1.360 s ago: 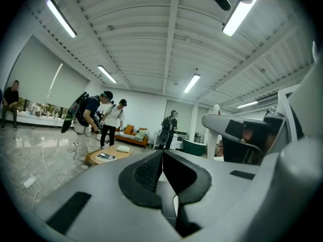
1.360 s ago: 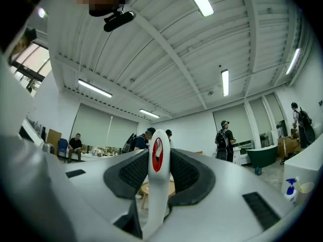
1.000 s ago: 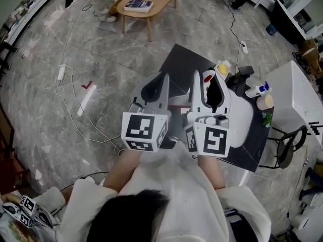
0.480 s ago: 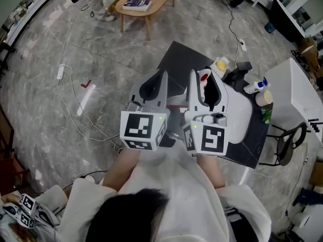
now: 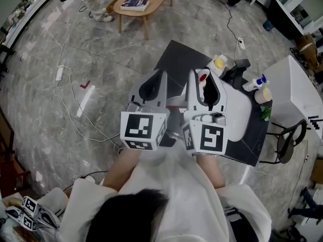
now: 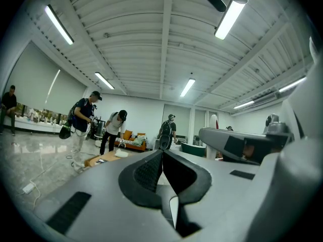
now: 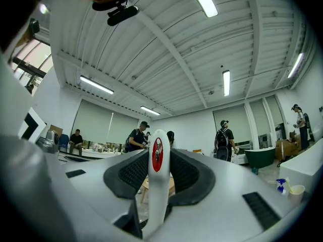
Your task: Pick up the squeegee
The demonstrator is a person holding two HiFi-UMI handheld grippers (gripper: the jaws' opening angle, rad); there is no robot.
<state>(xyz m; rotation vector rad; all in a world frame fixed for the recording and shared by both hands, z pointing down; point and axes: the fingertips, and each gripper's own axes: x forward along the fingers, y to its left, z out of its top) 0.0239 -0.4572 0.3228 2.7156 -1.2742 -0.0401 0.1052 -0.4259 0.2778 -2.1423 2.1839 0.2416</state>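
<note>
The squeegee [image 7: 156, 183] shows only as a white handle with a red oval mark at its end, standing between the pads of my right gripper [image 7: 157, 171], which is shut on it. From the head view, the handle's red tip [image 5: 204, 76] pokes out past the right gripper [image 5: 201, 86], held above the black table [image 5: 177, 58]. The blade end is hidden. My left gripper [image 6: 162, 166] is beside it, its pads pressed together with nothing between them; in the head view the left gripper [image 5: 154, 84] sits at the left. Both point about level.
On the black table's far right lie a yellow item [image 5: 219, 63], a black object [image 5: 241, 67], a spray bottle [image 5: 256, 87] and a cup [image 5: 266, 98]. A white cabinet [image 5: 295, 84] and a chair [image 5: 285, 146] stand right. A wooden coffee table [image 5: 141, 5] and floor cables [image 5: 68, 92] lie ahead.
Both grippers stay where they were, the right one still shut on the handle. Only the head view has drifted slightly, so the table and floor sit a little higher in it.
</note>
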